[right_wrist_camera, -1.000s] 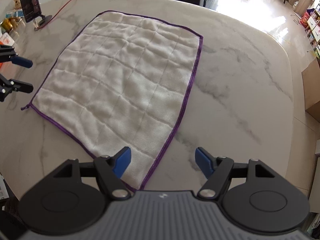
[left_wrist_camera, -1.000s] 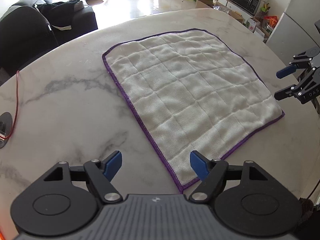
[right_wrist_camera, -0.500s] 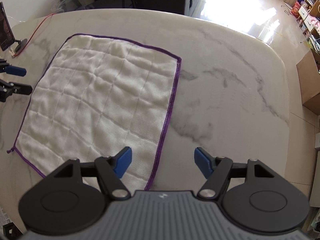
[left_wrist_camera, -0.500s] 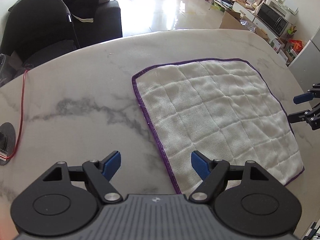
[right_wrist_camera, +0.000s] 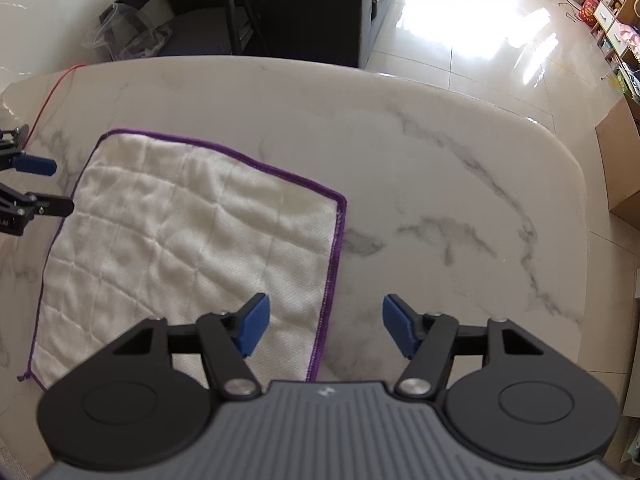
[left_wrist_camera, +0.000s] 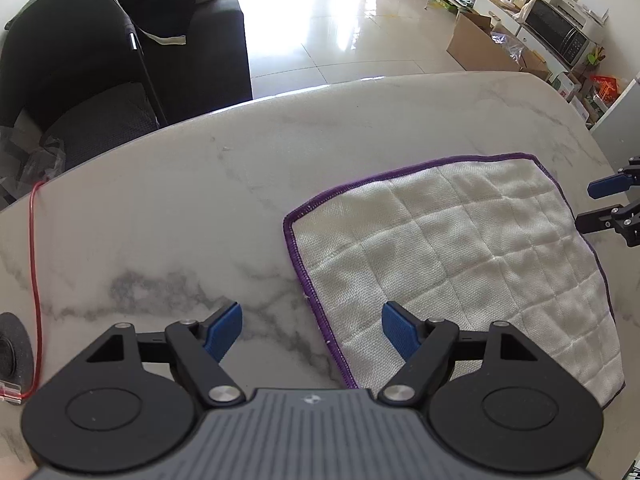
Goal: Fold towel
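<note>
A white quilted towel [left_wrist_camera: 452, 256] with a purple hem lies flat on the marble table [left_wrist_camera: 180, 216]; it also shows in the right wrist view [right_wrist_camera: 188, 248]. My left gripper [left_wrist_camera: 312, 334] is open and empty, straddling the towel's left hem just above the table. My right gripper [right_wrist_camera: 324, 330] is open and empty, straddling the towel's right hem. Each gripper shows in the other's view, the right one at the towel's far side [left_wrist_camera: 600, 206] and the left one likewise [right_wrist_camera: 44, 186].
A red cable [left_wrist_camera: 34, 280] and a black round stand [left_wrist_camera: 12, 344] lie at the table's left edge. A dark sofa [left_wrist_camera: 120, 60] stands beyond the table's far edge. Cardboard boxes [left_wrist_camera: 480, 44] and a microwave stand across the room.
Both grippers have moved forward along the towel's side hems toward the far corners and tilted up. The towel has not moved. Both stay open.
</note>
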